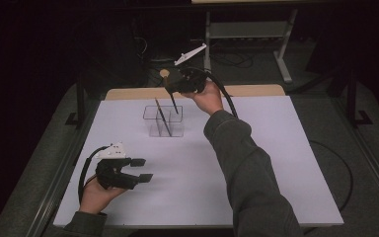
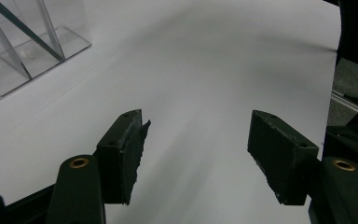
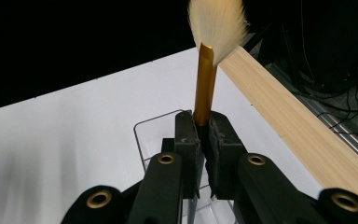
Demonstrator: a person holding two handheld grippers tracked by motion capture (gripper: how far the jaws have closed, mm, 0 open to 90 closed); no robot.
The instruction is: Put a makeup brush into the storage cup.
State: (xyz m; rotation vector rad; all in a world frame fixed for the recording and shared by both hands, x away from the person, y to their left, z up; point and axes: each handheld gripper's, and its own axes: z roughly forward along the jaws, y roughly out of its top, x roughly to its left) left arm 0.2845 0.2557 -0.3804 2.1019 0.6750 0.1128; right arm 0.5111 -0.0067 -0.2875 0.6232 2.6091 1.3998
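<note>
My right gripper [image 1: 171, 88] is raised over the back of the table, shut on a makeup brush [image 1: 170, 94]. The brush's pale bristles [image 3: 219, 23] and gold ferrule [image 3: 204, 84] point up out of the jaws. Its dark handle slants down into a clear divided container [image 1: 150, 114]. A second dark brush [image 1: 162, 117] leans inside that container. My left gripper [image 1: 143, 169] rests low near the table's front left, open, with nothing between its pads [image 2: 130, 149]. The container [image 2: 28, 51] stands off to the upper left in the left gripper view.
A white tabletop [image 1: 256, 163] spreads around the container. Along its far edge runs a wooden strip [image 1: 256, 90]. Behind that, on the dark floor, are a metal stand [image 1: 281, 49] and cables.
</note>
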